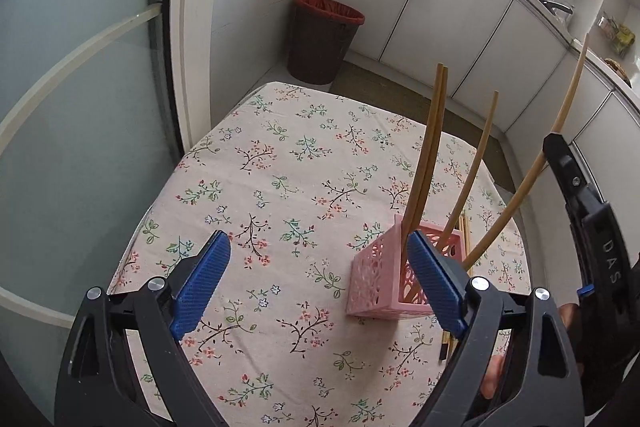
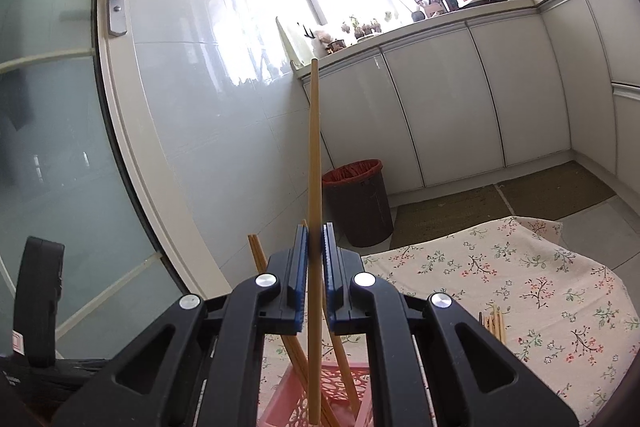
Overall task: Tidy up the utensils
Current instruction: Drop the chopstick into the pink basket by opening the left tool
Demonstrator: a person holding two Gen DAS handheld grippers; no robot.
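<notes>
A pink openwork basket (image 1: pixel 376 279) stands on the flowered tablecloth (image 1: pixel 280 163) with three wooden chopsticks (image 1: pixel 430 147) leaning in it. My left gripper (image 1: pixel 320 283) is open above the cloth, nothing between its blue pads; its right pad (image 1: pixel 436 283) hides the basket's near corner. My right gripper (image 2: pixel 316 247) is shut on one chopstick (image 2: pixel 315 147), held nearly upright. The chopstick's lower end hangs over the mouth of the basket (image 2: pixel 288 407). In the left wrist view the held chopstick (image 1: pixel 532 171) rises to the right, past the right gripper (image 1: pixel 554 143).
More loose chopsticks (image 2: pixel 494 323) lie on the cloth beside the basket, also visible as chopsticks (image 1: pixel 466 227) behind it. A dark bin (image 1: pixel 320 39) with a red liner stands on the floor beyond the table. White cabinets (image 2: pixel 460 107) and a glass door (image 2: pixel 48 147) surround the table.
</notes>
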